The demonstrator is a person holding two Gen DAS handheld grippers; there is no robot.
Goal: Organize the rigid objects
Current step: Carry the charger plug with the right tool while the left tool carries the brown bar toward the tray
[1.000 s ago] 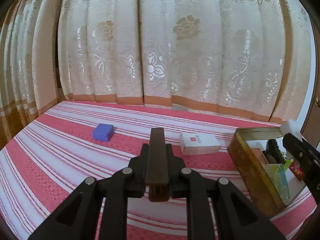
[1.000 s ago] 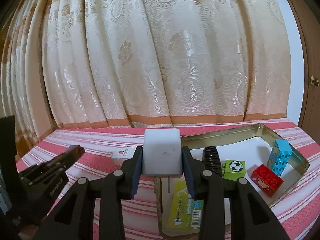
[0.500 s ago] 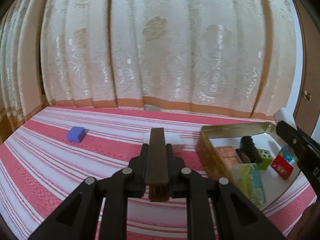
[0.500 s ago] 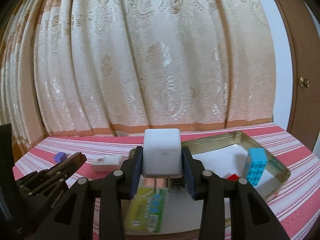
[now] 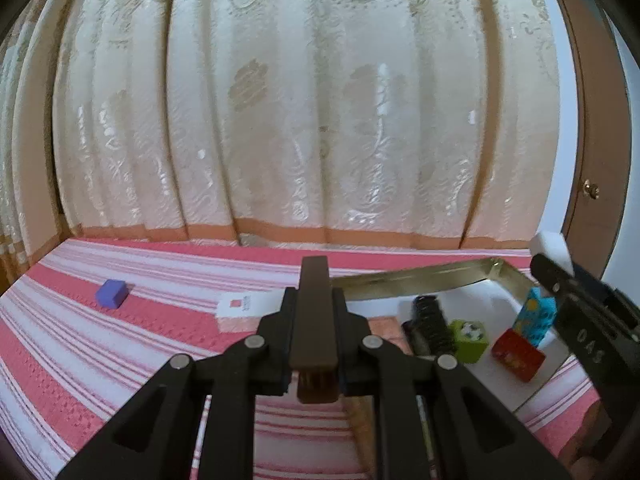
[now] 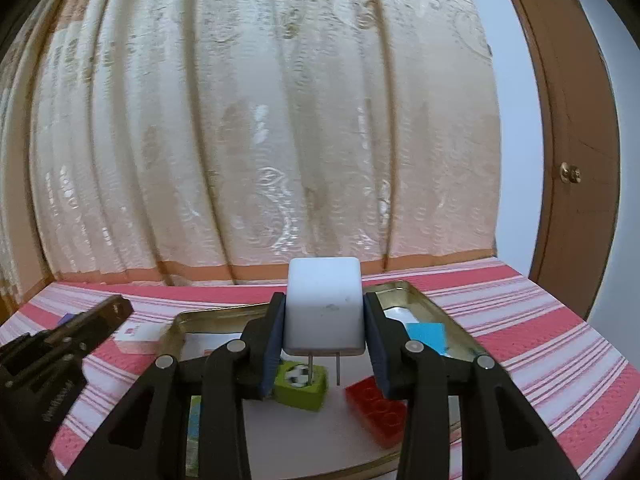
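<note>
Holding two things above the striped cloth [image 5: 100, 344], both not yet put away. Left gripper [image 5: 314, 320] squeezing a thin dark brown bar [image 5: 314, 308] between closed jaws, the bar pointing forward, hanging near the left wall of the metal tin [image 5: 420, 278]. Right gripper [image 6: 323, 320] clamping a white plug adapter [image 6: 323, 308] with its two pins pointing down, hovering over the inside of the tin.

Already lying in the tin: a green cube with a football picture [image 6: 300, 386], a red brick [image 6: 378, 408], a blue brick [image 5: 536, 314], a black ribbed piece [image 5: 432, 324], and a green-blue packet [image 6: 194, 420] by the near left wall.

Still waiting outside on the cloth: a small white box with a red mark [image 5: 244, 306], just beside the tin, and a purple block [image 5: 112, 293], well apart to the left.

Judging the task as more than half done: two pieces to release into the tin, then two more to fetch.
</note>
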